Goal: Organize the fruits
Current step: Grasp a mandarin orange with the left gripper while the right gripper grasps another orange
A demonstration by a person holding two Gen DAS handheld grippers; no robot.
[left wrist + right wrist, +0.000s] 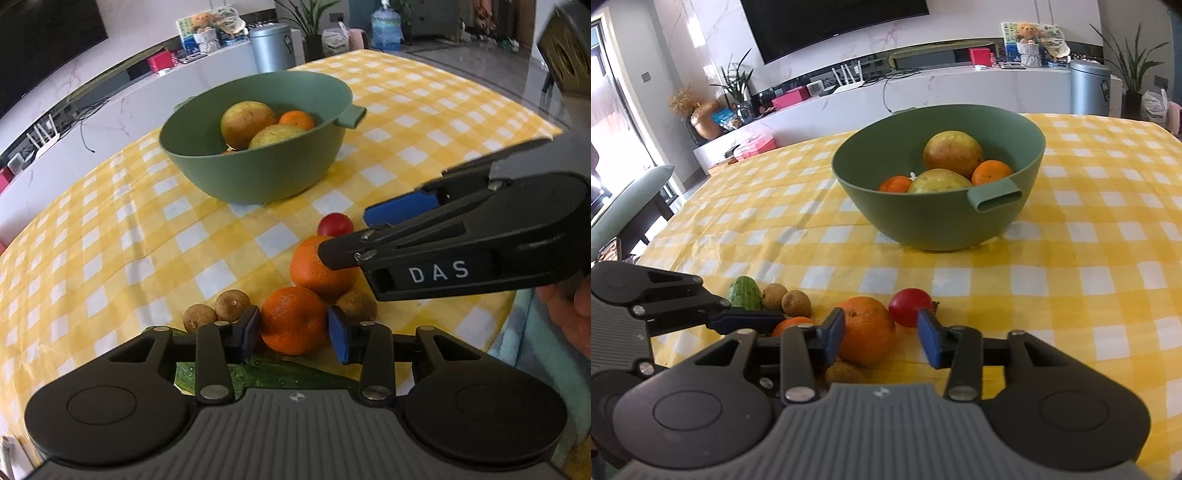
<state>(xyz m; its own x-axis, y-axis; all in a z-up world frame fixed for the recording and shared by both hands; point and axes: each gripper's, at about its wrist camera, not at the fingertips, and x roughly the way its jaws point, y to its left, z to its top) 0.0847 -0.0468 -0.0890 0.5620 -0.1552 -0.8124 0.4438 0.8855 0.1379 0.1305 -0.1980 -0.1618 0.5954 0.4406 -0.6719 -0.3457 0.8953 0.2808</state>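
My left gripper (295,330) is shut on the nearer small orange (293,321), with a blue pad against each side. A larger orange (317,266) lies just beyond it, with a red round fruit (335,224) farther back. My right gripper (881,334) is open around the larger orange (866,328): its left pad touches the fruit and a gap shows at the right pad. In the left wrist view it reaches in from the right. The green bowl (258,177) holds two big yellow-green fruits and oranges.
Small brown round fruits (232,304) lie beside the oranges, one (356,304) behind the right pad. A green cucumber (744,293) lies under my left gripper. The yellow checked tablecloth (1071,295) covers the table. A person's hand (569,314) is at the right edge.
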